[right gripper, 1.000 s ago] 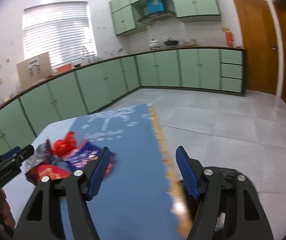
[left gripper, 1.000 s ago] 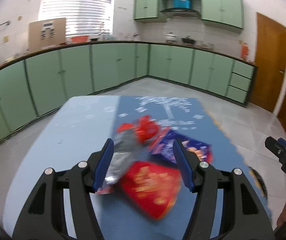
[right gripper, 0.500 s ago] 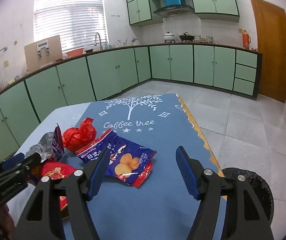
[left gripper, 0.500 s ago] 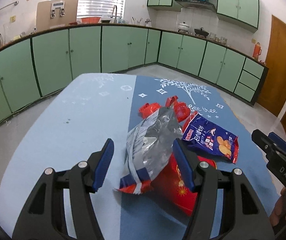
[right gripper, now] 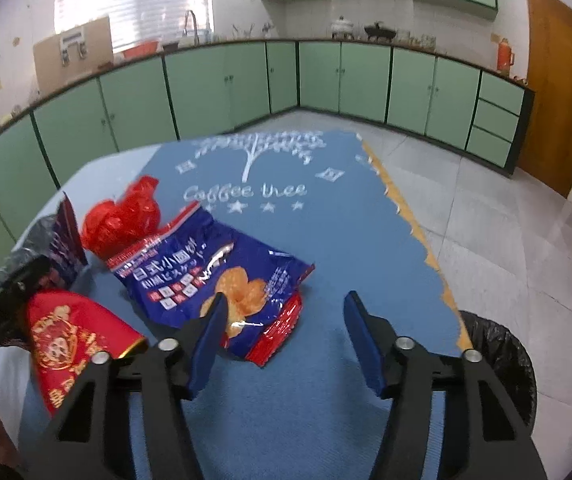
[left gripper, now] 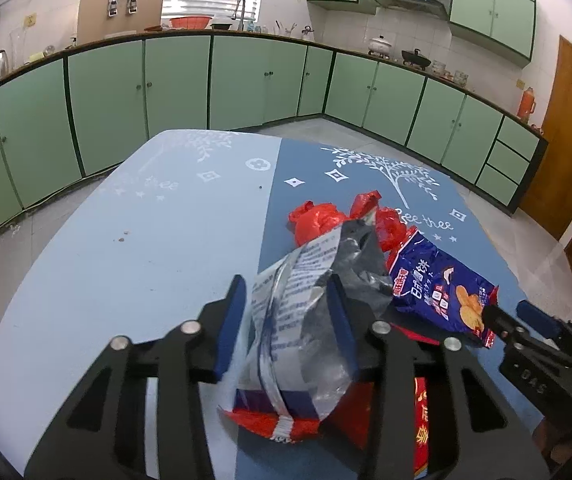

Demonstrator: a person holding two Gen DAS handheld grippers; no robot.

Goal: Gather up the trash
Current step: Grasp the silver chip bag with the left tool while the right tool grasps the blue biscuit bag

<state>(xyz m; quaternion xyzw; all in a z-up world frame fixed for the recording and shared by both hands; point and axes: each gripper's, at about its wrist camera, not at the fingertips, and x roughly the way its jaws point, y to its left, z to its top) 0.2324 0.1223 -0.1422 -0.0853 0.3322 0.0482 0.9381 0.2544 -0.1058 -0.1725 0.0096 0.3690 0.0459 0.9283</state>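
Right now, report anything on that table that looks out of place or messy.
Snack litter is heaped on the blue tablecloth: a crumpled silver wrapper between the left gripper fingers, a blue biscuit bag, a red packet and scrunched red plastic. Small crumbs dot the cloth.

My table holds 4 pieces: a silver wrapper (left gripper: 309, 320) atop a red packet (right gripper: 66, 340), a blue biscuit bag (right gripper: 206, 276), and a crumpled red bag (right gripper: 122, 220).
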